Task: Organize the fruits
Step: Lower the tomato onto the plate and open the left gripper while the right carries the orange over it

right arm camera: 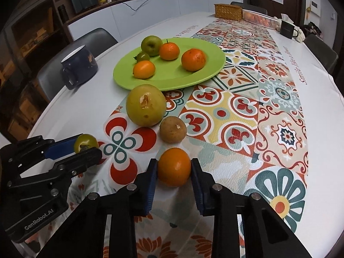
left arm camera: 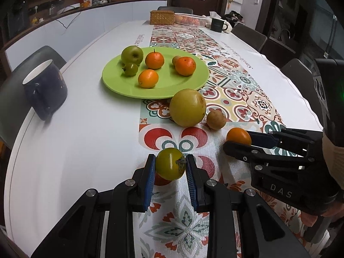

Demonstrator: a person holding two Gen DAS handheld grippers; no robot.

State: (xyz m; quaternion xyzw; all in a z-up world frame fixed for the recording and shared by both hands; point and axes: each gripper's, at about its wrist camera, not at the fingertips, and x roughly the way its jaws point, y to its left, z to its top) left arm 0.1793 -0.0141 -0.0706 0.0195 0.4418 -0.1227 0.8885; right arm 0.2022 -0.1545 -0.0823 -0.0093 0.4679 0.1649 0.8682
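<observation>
My left gripper (left arm camera: 170,165) is shut on a small green tomato-like fruit (left arm camera: 169,163), held just above the patterned cloth; it also shows in the right wrist view (right arm camera: 86,143). My right gripper (right arm camera: 173,167) is shut on an orange (right arm camera: 174,166), also seen from the left (left arm camera: 238,136). A green plate (left arm camera: 172,88) holds a green apple (left arm camera: 132,54), a small green fruit (left arm camera: 130,69), three oranges and a small brown fruit (left arm camera: 176,59). A large yellow-green pear-like fruit (left arm camera: 187,107) and a small brown fruit (left arm camera: 216,119) lie on the cloth in front of the plate.
A dark blue mug (left arm camera: 44,88) stands at the table's left edge. At the far end are a woven box (left arm camera: 161,17), a pink basket (left arm camera: 190,19) and a dark mug (left arm camera: 217,24). Chairs line both sides.
</observation>
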